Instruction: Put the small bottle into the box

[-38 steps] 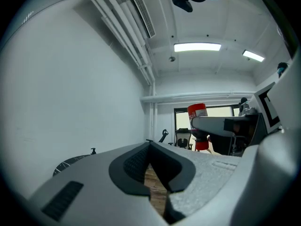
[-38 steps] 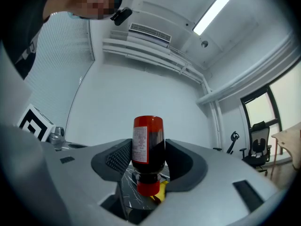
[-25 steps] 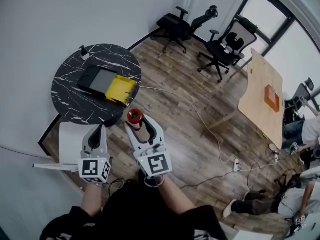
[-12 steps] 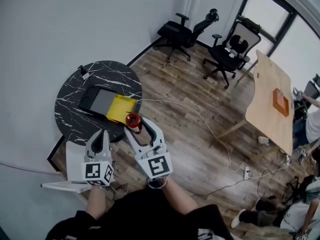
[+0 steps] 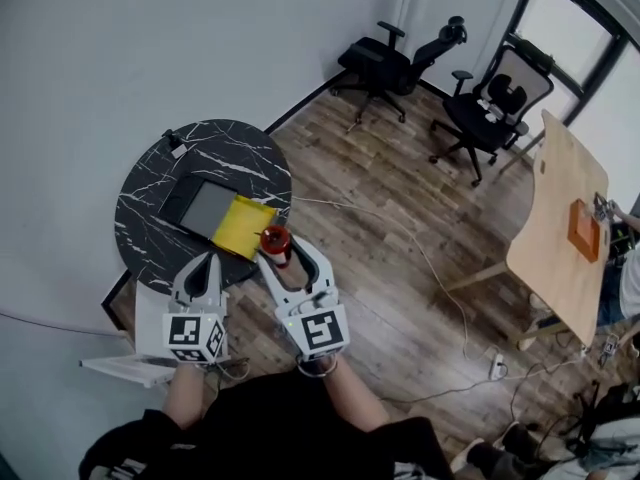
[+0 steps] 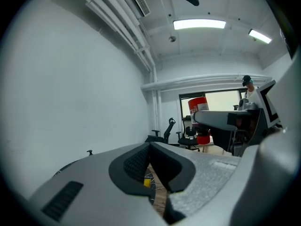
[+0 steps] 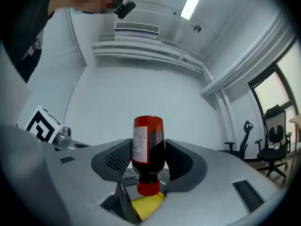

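Right gripper (image 7: 148, 163) is clamped on the small dark bottle with red cap (image 7: 147, 149), held cap-down, pads on its mid-body only. Left gripper (image 6: 149, 160) is pinched closed, empty. The bottle hangs beside the yellow flap (image 5: 243, 226) of the open black box (image 5: 203, 206) on the round black marble surface (image 5: 150, 178). Risks: the smooth bottle slips out. If I let go early it clips the flap or the surface edge and drops to the wooden floor (image 5: 380, 228).

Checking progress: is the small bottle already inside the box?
No, the bottle is clamped cap-down between the jaws of the right gripper.
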`<state>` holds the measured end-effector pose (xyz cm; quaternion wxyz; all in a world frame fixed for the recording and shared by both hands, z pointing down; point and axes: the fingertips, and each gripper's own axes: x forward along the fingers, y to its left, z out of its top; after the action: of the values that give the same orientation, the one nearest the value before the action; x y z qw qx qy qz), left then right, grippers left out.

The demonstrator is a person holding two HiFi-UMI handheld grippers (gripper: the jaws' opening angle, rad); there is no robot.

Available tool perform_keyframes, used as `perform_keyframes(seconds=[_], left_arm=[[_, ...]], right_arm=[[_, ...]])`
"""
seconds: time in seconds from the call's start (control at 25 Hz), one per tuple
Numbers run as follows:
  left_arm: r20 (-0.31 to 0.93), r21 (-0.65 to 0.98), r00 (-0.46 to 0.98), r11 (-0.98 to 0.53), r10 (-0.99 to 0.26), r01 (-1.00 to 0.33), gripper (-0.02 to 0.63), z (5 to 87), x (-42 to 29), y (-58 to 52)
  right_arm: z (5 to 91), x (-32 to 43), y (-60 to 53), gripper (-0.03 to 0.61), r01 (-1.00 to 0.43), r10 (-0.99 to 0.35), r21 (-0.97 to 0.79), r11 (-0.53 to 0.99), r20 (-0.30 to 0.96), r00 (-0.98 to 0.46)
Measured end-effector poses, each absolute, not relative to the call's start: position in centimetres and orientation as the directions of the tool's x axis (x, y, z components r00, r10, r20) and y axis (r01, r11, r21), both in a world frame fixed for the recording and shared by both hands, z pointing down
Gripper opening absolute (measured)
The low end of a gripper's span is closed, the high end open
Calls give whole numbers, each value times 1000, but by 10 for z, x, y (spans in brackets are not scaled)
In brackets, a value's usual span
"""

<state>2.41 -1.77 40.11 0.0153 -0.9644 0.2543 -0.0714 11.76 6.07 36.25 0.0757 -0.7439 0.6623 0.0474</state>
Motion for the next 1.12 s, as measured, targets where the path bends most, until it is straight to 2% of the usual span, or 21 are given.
perform_keyframes(seconds=[0.4,0.64,1.12], left_arm=[[211,-46,816,-840,-538,-541,-2,435,38,-50],[258,3,794,-821,-551,-571,0,459,39,-102],[310,40,835,-871,-455,-490,-2,480,70,-210]], right_arm=[[396,136,20,209,-998,-997,-59,-21,-77,25],[417,145,-23,209,-1000,-1000,-1,9,8,-9],[439,158,-117,209,-987,-979,138,83,194,-55]])
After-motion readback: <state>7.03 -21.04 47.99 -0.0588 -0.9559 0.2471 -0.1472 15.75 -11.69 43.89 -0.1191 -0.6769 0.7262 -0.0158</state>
